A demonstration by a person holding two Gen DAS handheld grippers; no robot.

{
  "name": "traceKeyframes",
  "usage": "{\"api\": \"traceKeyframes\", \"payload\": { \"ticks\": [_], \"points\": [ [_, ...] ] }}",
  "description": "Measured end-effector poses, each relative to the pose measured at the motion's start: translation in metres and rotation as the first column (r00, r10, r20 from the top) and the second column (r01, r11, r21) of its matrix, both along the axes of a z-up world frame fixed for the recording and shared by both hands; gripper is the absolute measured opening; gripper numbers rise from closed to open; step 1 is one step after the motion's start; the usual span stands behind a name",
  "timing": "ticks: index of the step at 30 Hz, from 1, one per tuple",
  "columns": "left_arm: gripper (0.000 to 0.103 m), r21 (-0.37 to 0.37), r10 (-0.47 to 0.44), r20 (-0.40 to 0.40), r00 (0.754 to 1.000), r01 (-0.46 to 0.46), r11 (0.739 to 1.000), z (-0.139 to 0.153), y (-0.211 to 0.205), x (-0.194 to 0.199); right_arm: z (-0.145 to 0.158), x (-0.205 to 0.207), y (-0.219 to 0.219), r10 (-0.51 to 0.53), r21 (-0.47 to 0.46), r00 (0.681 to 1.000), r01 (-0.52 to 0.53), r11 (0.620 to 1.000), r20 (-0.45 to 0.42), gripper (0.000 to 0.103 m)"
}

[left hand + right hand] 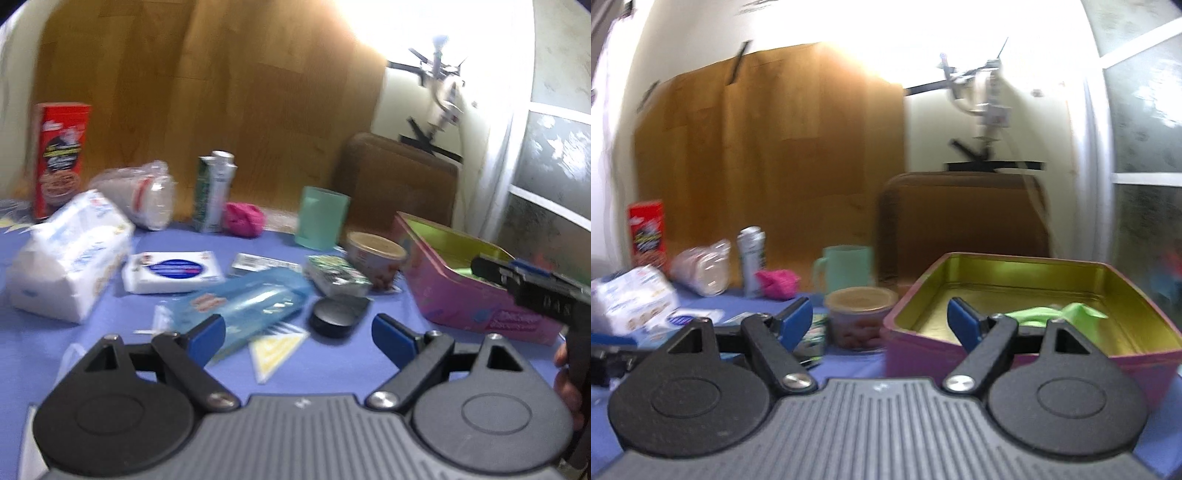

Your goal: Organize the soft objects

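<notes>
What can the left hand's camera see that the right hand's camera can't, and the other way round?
Only the left camera shows the black round lid, the blue plastic packet and the right gripper coming in from the side. Only the right camera looks down into the pink tin and clearly shows the green cloth lying inside. Both show the tin, the mint cup, the pink cloth, the red box and the blue table cover.
</notes>
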State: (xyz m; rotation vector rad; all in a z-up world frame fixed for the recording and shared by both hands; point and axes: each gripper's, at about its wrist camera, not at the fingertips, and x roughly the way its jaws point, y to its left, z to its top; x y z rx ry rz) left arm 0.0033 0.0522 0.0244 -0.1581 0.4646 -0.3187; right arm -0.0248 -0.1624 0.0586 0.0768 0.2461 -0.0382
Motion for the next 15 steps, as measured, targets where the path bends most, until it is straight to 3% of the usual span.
{"api": "traceKeyframes", "payload": {
  "ticks": [4, 10, 15],
  "points": [
    [0.09, -0.018, 0.1, -0.029, 0.995, -0.1, 0.995, -0.008, 0.032, 0.003, -0.002, 0.016, 0.025, 0.141, -0.012, 0.988, -0.142, 0.99, -0.064, 0.082],
    [0.09, -0.097, 0.206, -0.057, 0.977, -0.211, 0.973, -0.015, 0.072, 0.008, -0.004, 0.049, 0.062, 0.318, 0.001, 0.938, -0.321, 0.947, -0.135, 0.082],
    [0.089, -0.123, 0.21, -0.051, 0.976, -0.215, 0.969, -0.017, 0.077, 0.009, -0.003, 0.113, 0.077, 0.369, 0.099, 0.902, -0.355, 0.929, -0.225, 0.082]
  ]
}}
